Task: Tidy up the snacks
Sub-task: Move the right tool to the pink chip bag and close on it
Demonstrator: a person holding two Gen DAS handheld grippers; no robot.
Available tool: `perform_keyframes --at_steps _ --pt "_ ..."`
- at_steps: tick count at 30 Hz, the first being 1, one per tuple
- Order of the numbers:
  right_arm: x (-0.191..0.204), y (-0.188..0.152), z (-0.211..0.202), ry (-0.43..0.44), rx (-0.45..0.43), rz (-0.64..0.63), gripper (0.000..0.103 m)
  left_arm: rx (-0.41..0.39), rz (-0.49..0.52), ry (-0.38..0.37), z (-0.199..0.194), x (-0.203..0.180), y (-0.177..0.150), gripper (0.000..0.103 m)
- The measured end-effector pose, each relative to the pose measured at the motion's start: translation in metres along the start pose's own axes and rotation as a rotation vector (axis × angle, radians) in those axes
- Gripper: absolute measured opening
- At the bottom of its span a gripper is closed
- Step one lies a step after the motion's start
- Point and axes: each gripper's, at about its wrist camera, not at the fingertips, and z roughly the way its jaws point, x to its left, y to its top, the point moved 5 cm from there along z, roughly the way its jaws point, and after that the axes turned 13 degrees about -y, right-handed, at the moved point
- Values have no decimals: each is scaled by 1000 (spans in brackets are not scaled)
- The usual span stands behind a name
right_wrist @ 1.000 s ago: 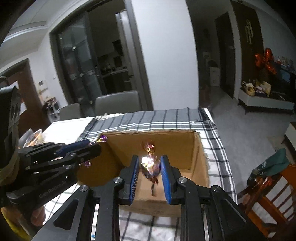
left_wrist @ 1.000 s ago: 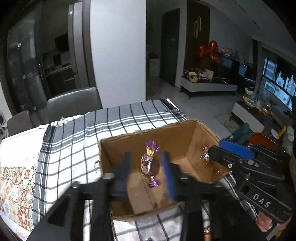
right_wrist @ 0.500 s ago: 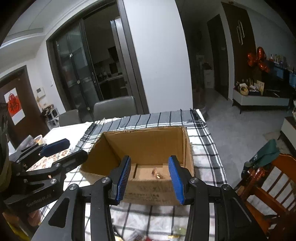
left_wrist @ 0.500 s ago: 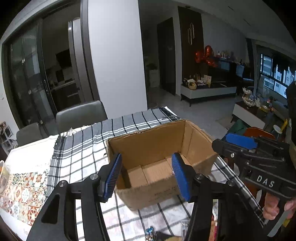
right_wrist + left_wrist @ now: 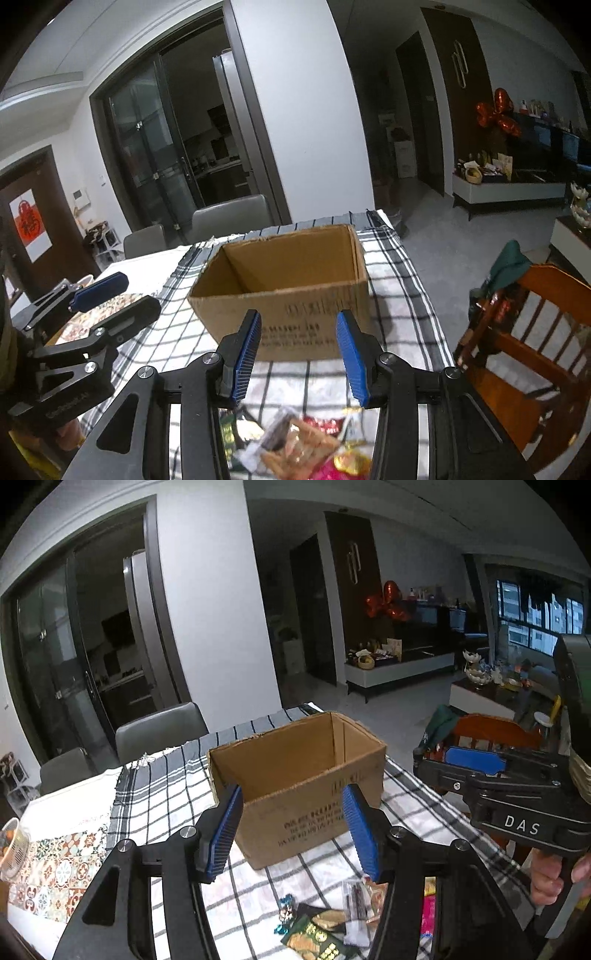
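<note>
An open cardboard box (image 5: 306,786) stands on the checked tablecloth (image 5: 162,797); it also shows in the right wrist view (image 5: 288,291). My left gripper (image 5: 291,830) is open and empty, held in front of the box. My right gripper (image 5: 297,354) is open and empty, also in front of the box. A pile of snack packets (image 5: 332,923) lies on the cloth below my left gripper and shows in the right wrist view (image 5: 295,443). The box's inside is hidden from both views.
Grey chairs (image 5: 159,731) stand behind the table. A wooden chair (image 5: 524,332) stands at the right. A patterned mat (image 5: 55,871) and a cup (image 5: 11,842) lie at the left. The right gripper appears in the left wrist view (image 5: 517,797).
Both grippers let go of their wrapped candies into the box, opened, and drew back and up away from it. The snack pile has come into view below.
</note>
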Motion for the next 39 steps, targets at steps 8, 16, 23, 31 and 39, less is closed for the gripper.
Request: perform_keyframes --at_steps 8,16,23,31,39 --pt "-4 -38 -14 -26 18 0 43 45 -7 -32 -4 -13 -38 55" --pt "-13 -87 -13 -41 107 46 43 86 2 -70 -1 -32 -75 55" --pt "-20 -132 5 -48 246 101 43 136 30 -82 11 -43 -103 55" --pt "-26 -165 25 -78 384 241 43 184 41 -87 27 -44 -127 55" --pt "-27 -176 38 -118 443 344 43 204 68 -82 38 -45 -141 55"
